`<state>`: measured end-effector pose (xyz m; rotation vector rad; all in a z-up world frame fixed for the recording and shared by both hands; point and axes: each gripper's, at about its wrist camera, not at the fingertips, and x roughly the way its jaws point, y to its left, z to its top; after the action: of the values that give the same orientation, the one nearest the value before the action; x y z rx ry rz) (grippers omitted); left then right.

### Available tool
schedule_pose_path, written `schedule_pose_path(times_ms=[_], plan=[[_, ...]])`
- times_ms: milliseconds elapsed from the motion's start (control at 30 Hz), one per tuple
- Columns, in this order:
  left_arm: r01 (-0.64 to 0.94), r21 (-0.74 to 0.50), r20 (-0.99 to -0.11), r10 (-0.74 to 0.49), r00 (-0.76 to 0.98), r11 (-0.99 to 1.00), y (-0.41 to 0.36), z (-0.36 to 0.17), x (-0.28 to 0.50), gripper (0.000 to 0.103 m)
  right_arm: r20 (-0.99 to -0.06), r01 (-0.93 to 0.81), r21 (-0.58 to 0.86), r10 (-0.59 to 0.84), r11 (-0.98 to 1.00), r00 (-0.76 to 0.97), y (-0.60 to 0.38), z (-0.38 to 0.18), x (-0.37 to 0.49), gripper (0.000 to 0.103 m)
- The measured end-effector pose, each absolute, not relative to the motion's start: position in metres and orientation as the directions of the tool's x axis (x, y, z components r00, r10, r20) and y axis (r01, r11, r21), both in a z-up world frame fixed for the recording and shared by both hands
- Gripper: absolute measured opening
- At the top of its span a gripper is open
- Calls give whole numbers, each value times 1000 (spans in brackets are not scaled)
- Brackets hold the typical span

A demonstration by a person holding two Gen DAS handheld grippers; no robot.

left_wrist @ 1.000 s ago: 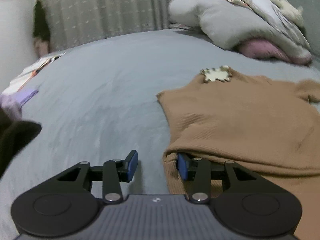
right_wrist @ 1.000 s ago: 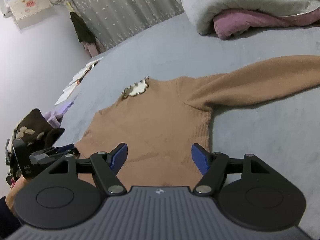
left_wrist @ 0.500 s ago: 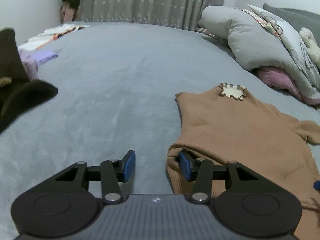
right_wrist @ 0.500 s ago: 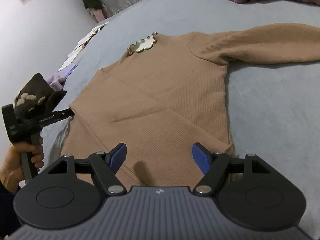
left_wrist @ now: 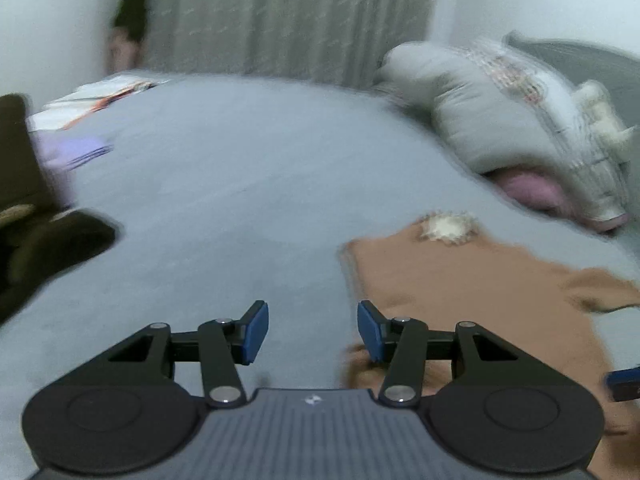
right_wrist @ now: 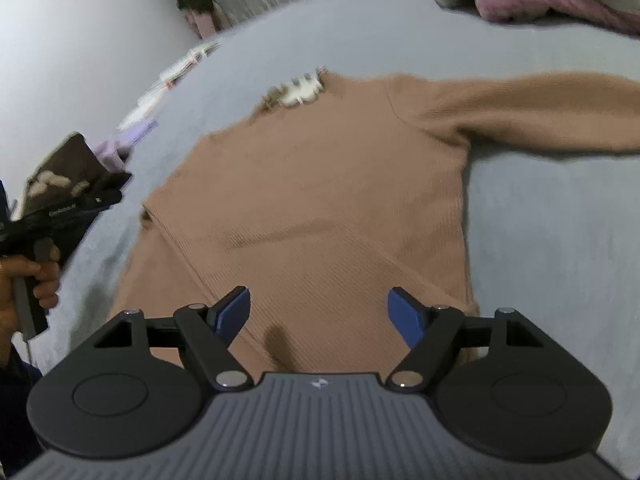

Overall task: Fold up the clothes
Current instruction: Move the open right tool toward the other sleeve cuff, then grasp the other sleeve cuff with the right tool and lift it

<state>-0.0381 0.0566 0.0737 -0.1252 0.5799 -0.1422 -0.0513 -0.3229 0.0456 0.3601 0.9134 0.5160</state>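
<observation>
A tan ribbed sweater (right_wrist: 320, 208) lies flat on the grey bed, its left sleeve folded over the body and its right sleeve (right_wrist: 532, 108) stretched out to the right. A cream scalloped collar (right_wrist: 296, 92) marks the neck. My right gripper (right_wrist: 318, 316) hovers open above the hem, nothing between its blue pads. In the left wrist view the sweater (left_wrist: 480, 296) lies to the right. My left gripper (left_wrist: 312, 330) is open over bare bedding at the sweater's left edge, empty. The frame is blurred. The left gripper (right_wrist: 60, 216) shows in the right wrist view, held by a hand (right_wrist: 24, 284).
A pile of grey and pink bedding (left_wrist: 520, 140) sits at the bed's head, right of the sweater. Dark brown clothing (left_wrist: 36, 248) and a lilac item (left_wrist: 68, 148) lie at the left edge, papers (left_wrist: 100, 96) beyond. A curtain (left_wrist: 288, 20) hangs behind.
My left gripper has pulled back off the sweater's folded edge and lifted, still open. The right gripper moved forward over the hem. The folded left sleeve stays on the body.
</observation>
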Motion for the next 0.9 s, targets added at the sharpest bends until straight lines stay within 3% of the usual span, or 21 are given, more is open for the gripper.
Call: schedule_pose_path(times_ms=[100, 167, 200, 267, 467, 600, 767, 900], plan=[[276, -103, -448, -292, 845, 956, 22, 77, -46, 51, -698, -265, 481, 547, 836, 462, -317, 30, -45, 78], [343, -13, -455, -311, 834, 939, -5, 70, -45, 52, -699, -277, 466, 541, 840, 467, -317, 31, -45, 78], [354, 20, -469, -304, 829, 935, -14, 65, -43, 53, -689, -281, 469, 546, 837, 477, -320, 36, -45, 78], [341, 80, -602, -227, 765, 937, -26, 36, -24, 53, -669, -282, 476, 551, 833, 498, -327, 44, -45, 78], [332, 39, -663, -224, 715, 943, -18, 23, -16, 54, -551, 17, 643, 447, 766, 704, -440, 57, -24, 81], [323, 17, -645, -236, 727, 946, -11, 30, -16, 55, -463, 260, 781, 246, 568, 852, -544, 35, -17, 81], [294, 1, -620, -230, 750, 956, -4, 36, -13, 55, -508, 482, 796, -30, 366, 861, -633, -8, -29, 81], [271, -12, -600, -224, 768, 963, 2, 41, -11, 56, -539, 509, 736, -67, 447, 839, -634, -30, -1, 81]])
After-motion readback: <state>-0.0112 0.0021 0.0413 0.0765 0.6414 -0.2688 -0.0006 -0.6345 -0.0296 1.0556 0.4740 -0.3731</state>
